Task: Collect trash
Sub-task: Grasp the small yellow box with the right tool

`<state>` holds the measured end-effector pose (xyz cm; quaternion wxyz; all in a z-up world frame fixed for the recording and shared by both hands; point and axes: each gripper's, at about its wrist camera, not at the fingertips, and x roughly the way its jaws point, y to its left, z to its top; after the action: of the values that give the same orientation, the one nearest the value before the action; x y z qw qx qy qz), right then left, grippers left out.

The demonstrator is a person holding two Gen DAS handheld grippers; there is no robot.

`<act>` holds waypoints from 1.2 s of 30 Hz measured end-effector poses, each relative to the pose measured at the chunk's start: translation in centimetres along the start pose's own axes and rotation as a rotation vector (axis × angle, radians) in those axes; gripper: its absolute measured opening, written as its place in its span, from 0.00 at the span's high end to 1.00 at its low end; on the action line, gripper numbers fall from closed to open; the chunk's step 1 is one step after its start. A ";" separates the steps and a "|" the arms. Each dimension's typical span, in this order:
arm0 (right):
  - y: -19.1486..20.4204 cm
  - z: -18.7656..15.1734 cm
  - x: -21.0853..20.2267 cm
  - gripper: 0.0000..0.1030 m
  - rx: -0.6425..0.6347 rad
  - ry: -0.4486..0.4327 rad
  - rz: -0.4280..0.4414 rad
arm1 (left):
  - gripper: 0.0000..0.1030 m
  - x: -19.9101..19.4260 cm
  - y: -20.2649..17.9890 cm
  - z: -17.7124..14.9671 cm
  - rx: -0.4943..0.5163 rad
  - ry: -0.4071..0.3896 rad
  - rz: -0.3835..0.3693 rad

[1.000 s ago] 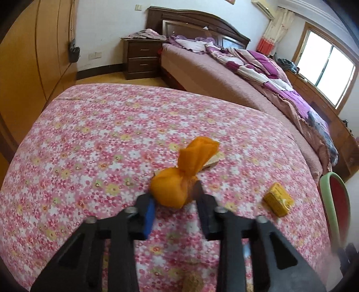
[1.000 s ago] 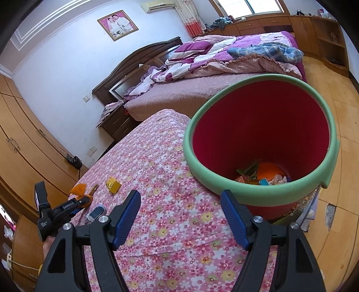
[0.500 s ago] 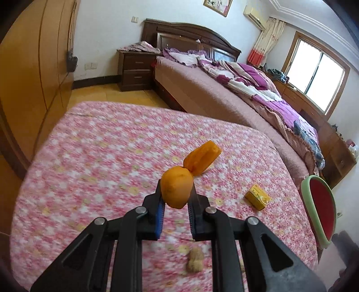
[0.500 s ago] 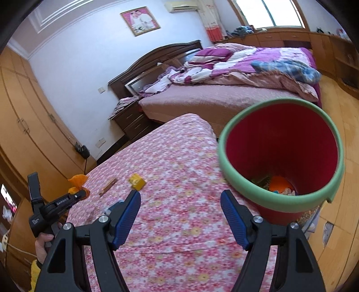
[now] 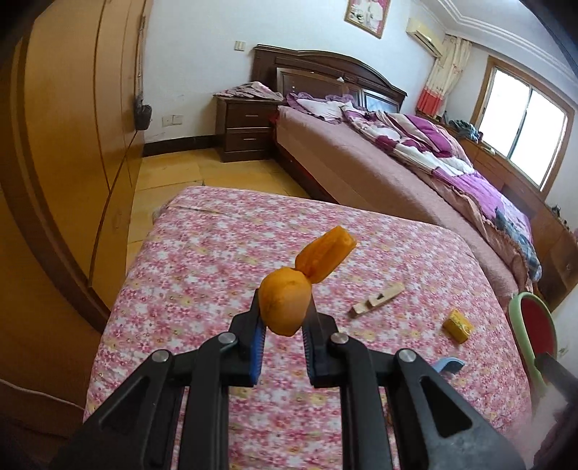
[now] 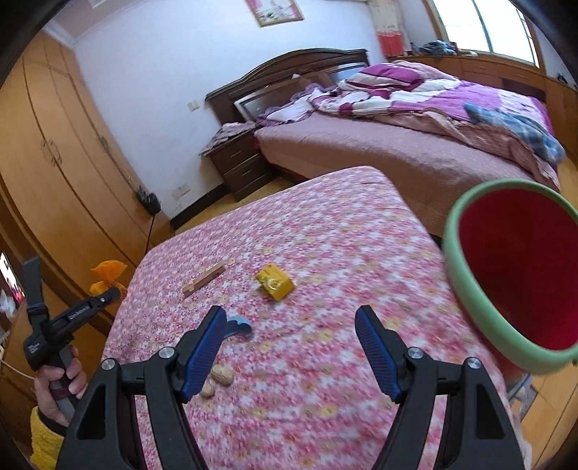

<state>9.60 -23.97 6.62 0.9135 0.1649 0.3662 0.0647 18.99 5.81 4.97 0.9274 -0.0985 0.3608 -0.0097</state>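
Here, the left gripper (image 5: 282,327) clamps the orange twisted wrapper (image 5: 287,302) above the floral table (image 5: 202,267); the right gripper (image 6: 290,347) gapes empty near the red bin (image 6: 469,289).

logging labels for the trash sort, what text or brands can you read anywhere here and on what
None can be read for sure.
White lettering on the left gripper: too small and blurred.
Printed mark on the yellow packet: not legible.
Framed picture on the wall: no readable writing.
Orange bag: no print shows.
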 end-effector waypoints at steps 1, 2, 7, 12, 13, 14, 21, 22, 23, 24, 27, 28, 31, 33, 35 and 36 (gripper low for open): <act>0.4 0.2 0.7 0.26 -0.012 0.006 -0.002 | 0.83 0.2 0.3 -0.2 -0.010 0.000 -0.002; 0.8 0.3 1.5 0.26 -0.022 0.014 -0.005 | 0.83 0.5 0.6 -0.4 -0.019 0.001 -0.005; 1.6 0.9 5.3 0.28 -0.044 0.069 -0.010 | 0.83 2.2 0.8 -1.4 -0.057 0.022 -0.030; 2.3 1.4 9.2 0.35 -0.087 0.118 -0.029 | 0.83 3.3 0.1 -2.0 -0.062 0.018 -0.053; 2.4 1.4 9.7 0.35 -0.094 0.125 -0.029 | 0.83 3.3 -0.1 -2.1 -0.061 0.014 -0.055; 2.6 1.4 10.3 0.37 -0.109 0.130 -0.032 | 0.83 3.3 -0.2 -2.1 -0.059 0.007 -0.058; 3.3 1.1 12.6 0.46 -0.162 0.143 -0.080 | 0.83 3.4 -0.5 -2.5 -0.066 -0.009 -0.103; 3.4 1.1 12.7 0.50 -0.170 0.141 -0.092 | 0.83 3.4 -0.6 -2.5 -0.066 -0.007 -0.109; 3.4 1.1 12.7 0.54 -0.174 0.137 -0.106 | 0.83 3.5 -0.7 -2.6 -0.067 -0.007 -0.113; 3.4 1.0 12.7 0.57 -0.174 0.132 -0.117 | 0.83 3.4 -0.8 -2.7 -0.065 -0.008 -0.120; 2.9 1.1 12.6 0.63 -0.159 0.125 -0.133 | 0.83 3.3 -1.5 -3.1 -0.054 -0.011 -0.142; 2.9 1.0 12.5 0.63 -0.158 0.123 -0.135 | 0.83 3.2 -1.6 -3.2 -0.048 -0.014 -0.148; 3.0 0.8 12.3 0.64 -0.167 0.122 -0.156 | 0.83 3.1 -2.3 -3.5 -0.019 -0.023 -0.153; 2.9 0.6 11.9 0.64 -0.153 0.123 -0.157 | 0.83 3.0 -2.5 -3.6 -0.015 -0.028 -0.159; 2.7 0.4 11.2 0.64 -0.130 0.125 -0.152 | 0.83 2.9 -2.9 -3.7 -0.013 -0.033 -0.164; 2.6 0.3 10.8 0.64 -0.122 0.121 -0.153 | 0.83 2.8 -2.9 -3.7 -0.013 -0.033 -0.167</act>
<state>17.67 -19.03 0.73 0.9003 0.0763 0.4277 0.0270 18.74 2.04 0.94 0.9285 -0.1343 0.3360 -0.0830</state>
